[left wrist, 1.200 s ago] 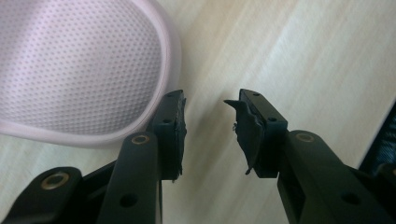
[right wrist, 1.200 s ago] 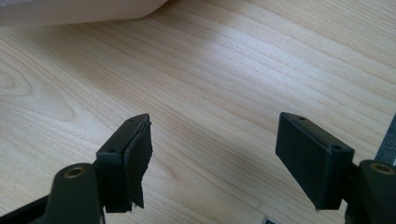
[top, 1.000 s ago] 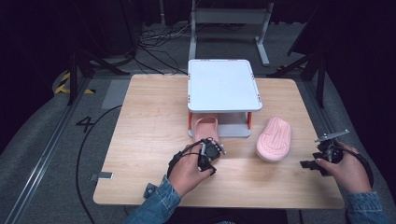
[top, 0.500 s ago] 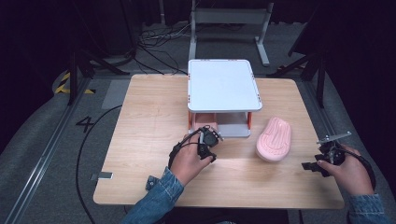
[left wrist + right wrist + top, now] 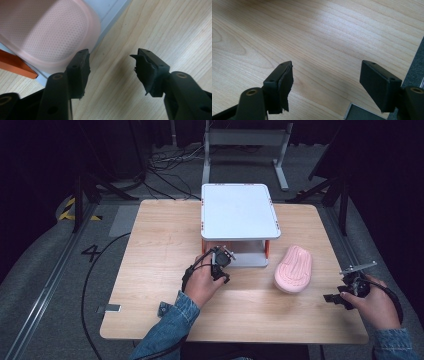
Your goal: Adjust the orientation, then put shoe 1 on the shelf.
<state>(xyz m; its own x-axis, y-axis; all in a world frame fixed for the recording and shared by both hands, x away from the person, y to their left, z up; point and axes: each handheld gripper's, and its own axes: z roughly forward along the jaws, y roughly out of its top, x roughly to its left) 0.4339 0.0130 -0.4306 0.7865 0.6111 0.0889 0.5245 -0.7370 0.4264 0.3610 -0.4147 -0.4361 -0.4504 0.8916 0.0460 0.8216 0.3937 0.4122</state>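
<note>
A pink slipper (image 5: 45, 32) lies on the lower board of a white two-tier shelf (image 5: 239, 212) with orange legs. My left gripper (image 5: 219, 256) is at the shelf's front edge. Its jaws (image 5: 112, 56) have just been opening and stand apart over bare wood, the slipper's rounded end just beyond the left one. A second pink slipper (image 5: 294, 269) lies sole up on the table to the right of the shelf. My right gripper (image 5: 334, 296) hovers near the table's right front with its jaws (image 5: 327, 67) open and nothing between them.
The wooden table (image 5: 160, 245) has bare wood left of the shelf and along the front. An orange shelf leg (image 5: 15, 66) stands close to my left jaw. Cables and a metal stand lie on the dark floor behind.
My left hand has moved forward to the shelf, and the slipper's end that showed in front of the shelf is now covered by it. The right hand has stayed put.
</note>
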